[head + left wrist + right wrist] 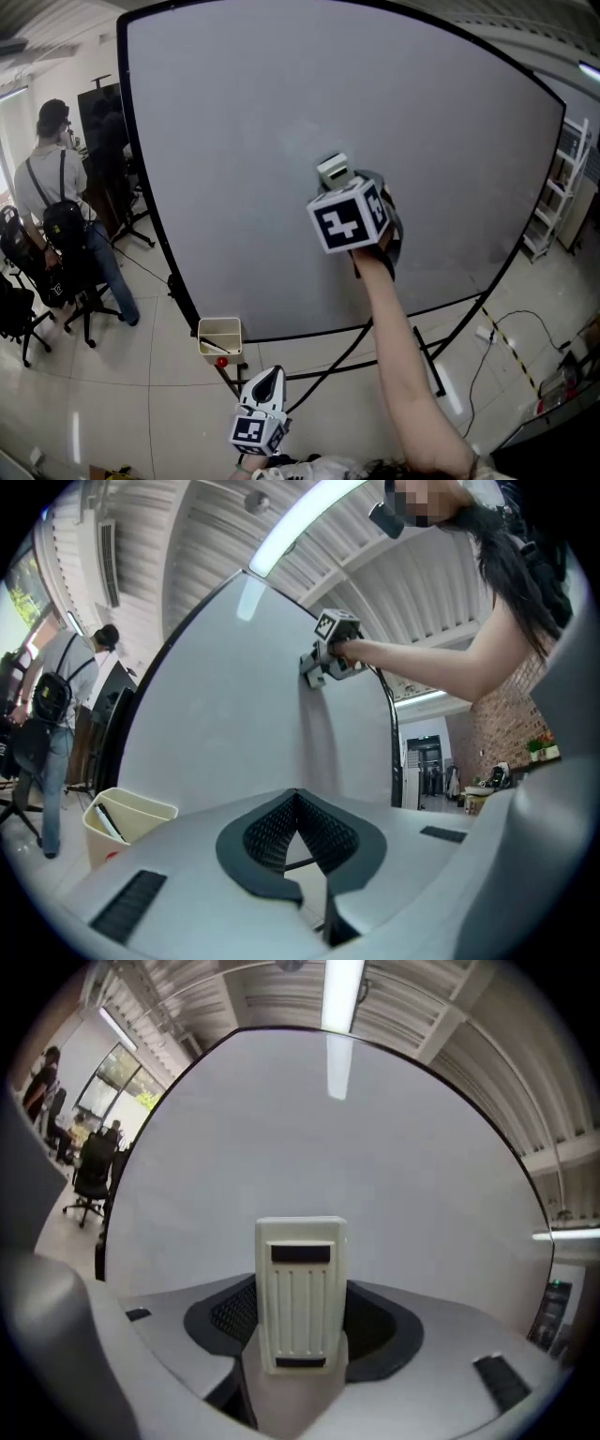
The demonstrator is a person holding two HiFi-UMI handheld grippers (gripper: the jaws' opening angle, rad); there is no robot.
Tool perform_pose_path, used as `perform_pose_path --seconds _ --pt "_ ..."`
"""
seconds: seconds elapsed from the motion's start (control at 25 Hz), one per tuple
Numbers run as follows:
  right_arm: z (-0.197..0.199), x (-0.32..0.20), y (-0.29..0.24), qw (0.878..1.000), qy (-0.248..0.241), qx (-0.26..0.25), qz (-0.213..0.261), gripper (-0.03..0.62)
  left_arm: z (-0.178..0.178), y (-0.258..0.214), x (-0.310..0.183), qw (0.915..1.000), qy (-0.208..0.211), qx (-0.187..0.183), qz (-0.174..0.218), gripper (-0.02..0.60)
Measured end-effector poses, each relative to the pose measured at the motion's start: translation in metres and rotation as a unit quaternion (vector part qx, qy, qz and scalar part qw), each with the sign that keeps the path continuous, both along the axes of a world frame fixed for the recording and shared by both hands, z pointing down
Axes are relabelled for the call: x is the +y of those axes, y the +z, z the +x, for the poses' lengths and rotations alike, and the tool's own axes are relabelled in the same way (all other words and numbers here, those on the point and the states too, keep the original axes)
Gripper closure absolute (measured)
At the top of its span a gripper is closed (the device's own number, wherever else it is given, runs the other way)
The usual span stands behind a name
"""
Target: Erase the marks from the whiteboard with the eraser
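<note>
Eraser (333, 171) pinched in right tool (298, 1330), at whiteboard (281, 112). Left tool (298, 803) pressed together, empty. Risk: hard sideways strokes could twist eraser out of grip.

eraser (300, 1297) underside hidden, whiteboard (281, 112) top edge cut off

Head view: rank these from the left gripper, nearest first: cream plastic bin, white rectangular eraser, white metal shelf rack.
1. cream plastic bin, just above the left gripper, under the whiteboard.
2. white rectangular eraser, in the right gripper, at mid-board.
3. white metal shelf rack, far right, beyond the board.
</note>
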State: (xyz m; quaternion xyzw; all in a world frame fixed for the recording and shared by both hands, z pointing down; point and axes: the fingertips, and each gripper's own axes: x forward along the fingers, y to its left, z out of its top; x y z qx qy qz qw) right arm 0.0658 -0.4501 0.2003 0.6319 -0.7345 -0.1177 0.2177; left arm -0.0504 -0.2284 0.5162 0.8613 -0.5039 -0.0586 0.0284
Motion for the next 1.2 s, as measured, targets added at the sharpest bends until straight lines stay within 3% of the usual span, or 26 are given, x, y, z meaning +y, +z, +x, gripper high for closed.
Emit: perform_pose_path --seconds 0.12,0.32,0.36,0.44,0.52,0.64,0.72,0.84,1.04,1.12,1.2 --pt "-0.008 0.003 -0.016 1.000 0.012 -0.009 0.018 0.327 -0.007 0.002 0.000 0.9999 -0.011 0.007 -0.003 0.595" --pt "-0.058 0.006 0.128 0.990 -0.014 0.118 -0.070 0.326 -0.013 0.003 0.005 0.9999 -0.014 0.009 -0.005 0.595" --pt "-0.062 0.007 0.138 0.990 -0.021 0.117 -0.082 0.326 -0.014 0.003 0.007 0.9999 -0.012 0.009 -0.005 0.595" --pt "-0.064 0.006 0.120 0.993 -0.041 0.059 -0.094 0.324 -0.017 0.003 0.011 0.9999 -0.010 0.006 -0.006 0.595" --pt "-0.062 0.004 0.059 0.998 -0.039 0.013 -0.053 0.324 -0.022 0.004 0.012 0.9999 -0.009 0.004 -0.008 0.595" --pt "-0.072 0.005 -0.040 0.999 -0.033 -0.019 0.022 0.326 -0.029 0.006 0.014 0.9998 -0.010 0.005 -0.013 0.595" --pt "-0.086 0.008 -0.070 0.999 -0.025 -0.002 0.043 0.326 -0.037 0.010 0.016 0.9996 -0.018 0.010 -0.019 0.595" --pt "-0.098 0.011 -0.039 0.999 -0.011 0.045 0.017 0.326 -0.050 0.012 0.015 0.9989 -0.035 0.022 -0.021 0.595" --pt "-0.099 0.009 0.084 0.993 -0.004 0.113 -0.046 0.326 -0.060 0.003 0.011 0.9988 -0.035 0.032 -0.010 0.595" --pt "-0.102 0.007 0.087 0.992 -0.021 0.098 -0.071 0.326 -0.060 0.000 0.009 0.9990 -0.030 0.033 -0.005 0.595" --pt "-0.101 0.006 0.052 0.995 -0.030 0.067 -0.067 0.326 -0.059 -0.002 0.008 0.9992 -0.023 0.033 -0.005 0.595"
